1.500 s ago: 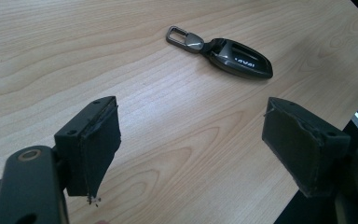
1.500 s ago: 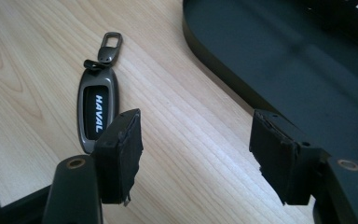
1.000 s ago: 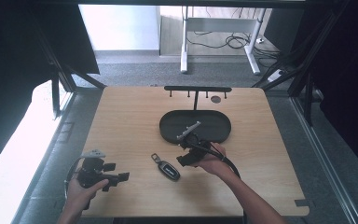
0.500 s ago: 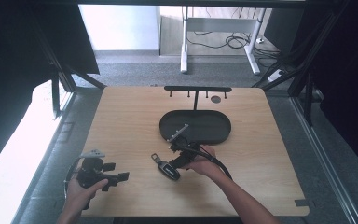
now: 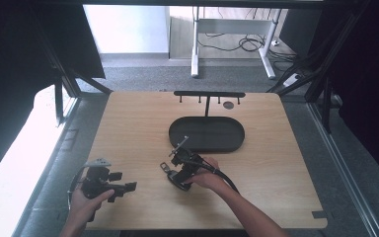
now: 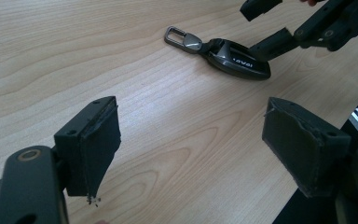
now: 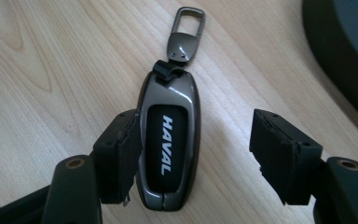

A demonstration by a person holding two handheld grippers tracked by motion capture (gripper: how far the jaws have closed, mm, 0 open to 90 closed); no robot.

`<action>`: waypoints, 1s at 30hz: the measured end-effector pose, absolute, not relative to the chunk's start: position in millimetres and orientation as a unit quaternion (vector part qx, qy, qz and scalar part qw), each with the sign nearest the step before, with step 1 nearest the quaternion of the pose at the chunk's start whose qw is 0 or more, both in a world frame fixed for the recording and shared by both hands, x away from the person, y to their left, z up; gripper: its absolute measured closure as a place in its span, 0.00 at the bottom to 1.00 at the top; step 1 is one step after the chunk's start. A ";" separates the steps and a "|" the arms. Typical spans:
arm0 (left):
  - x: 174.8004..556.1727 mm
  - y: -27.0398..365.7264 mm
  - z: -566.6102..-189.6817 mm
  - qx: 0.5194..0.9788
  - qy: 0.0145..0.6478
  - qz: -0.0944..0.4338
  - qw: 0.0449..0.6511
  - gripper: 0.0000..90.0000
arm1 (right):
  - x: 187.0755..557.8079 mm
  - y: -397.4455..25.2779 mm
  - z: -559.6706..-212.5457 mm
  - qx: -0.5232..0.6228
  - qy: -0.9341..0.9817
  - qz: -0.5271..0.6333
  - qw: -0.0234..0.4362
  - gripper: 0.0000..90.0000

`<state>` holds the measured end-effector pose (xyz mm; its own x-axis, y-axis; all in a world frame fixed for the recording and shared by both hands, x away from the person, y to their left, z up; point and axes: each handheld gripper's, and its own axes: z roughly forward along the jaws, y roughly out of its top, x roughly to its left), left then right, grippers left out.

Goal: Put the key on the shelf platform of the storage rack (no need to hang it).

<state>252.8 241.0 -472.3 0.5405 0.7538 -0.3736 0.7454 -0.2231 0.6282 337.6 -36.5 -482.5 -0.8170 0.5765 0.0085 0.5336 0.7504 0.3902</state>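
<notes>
A dark key fob [image 7: 168, 149] marked HAVAL, with a metal clip [image 7: 186, 28], lies flat on the wooden table. My right gripper [image 7: 196, 140] is open and low around it. The left jaw touches the fob's side and the right jaw stands apart from it. In the high view the right gripper [image 5: 180, 174] covers most of the fob [image 5: 166, 168] in the table's near middle. My left gripper [image 5: 127, 186] is held open and empty at the near left corner. In the left gripper view, the open left gripper [image 6: 191, 135] faces the fob [image 6: 235, 58] and the right gripper's jaws.
A black oval tray [image 5: 212, 136] sits just beyond the right gripper, and its edge [image 7: 345, 56] shows in the right gripper view. Behind it stands a black rack with hooks [image 5: 208, 94], with a small round disc [image 5: 228, 104] beside it. The table's near edge [image 5: 143, 228] is close to my left hand.
My right gripper has moved left and toward me, from the tray's edge down around the key fob. The left gripper has stayed where it was.
</notes>
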 end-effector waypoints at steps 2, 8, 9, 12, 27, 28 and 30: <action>252.7 240.9 -472.3 0.782 0.479 0.005 0.399 0.22 | 338.4 -33.7 -487.2 0.293 0.936 0.185 0.060 0.37; 252.9 242.1 -472.2 0.782 0.479 0.006 0.399 0.22 | 339.4 -29.4 -494.9 0.297 0.936 0.184 0.050 0.37; 252.8 242.2 -472.2 0.782 0.479 0.006 0.399 0.22 | 339.5 -28.6 -496.1 0.296 0.936 0.184 0.047 0.37; 252.8 242.3 -471.9 0.782 0.480 0.006 0.399 0.22 | 339.4 -25.6 -500.0 0.292 0.938 0.180 0.045 0.37; 252.6 241.3 -471.9 0.783 0.478 0.006 0.399 0.22 | 336.7 -17.3 -509.3 0.287 0.943 0.163 0.050 0.53; 252.5 241.5 -471.6 0.783 0.477 0.006 0.399 0.22 | 336.2 -17.0 -508.8 0.285 0.943 0.163 0.049 0.53; 252.4 241.7 -471.3 0.783 0.478 0.007 0.399 0.22 | 337.2 -17.8 -508.7 0.278 0.945 0.164 0.047 0.54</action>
<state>252.4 241.7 -471.3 0.5437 0.7530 -0.3707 0.7424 -0.2254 0.6309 337.2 -17.8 -508.7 -0.8407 0.5416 0.0022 0.5107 0.7915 0.3358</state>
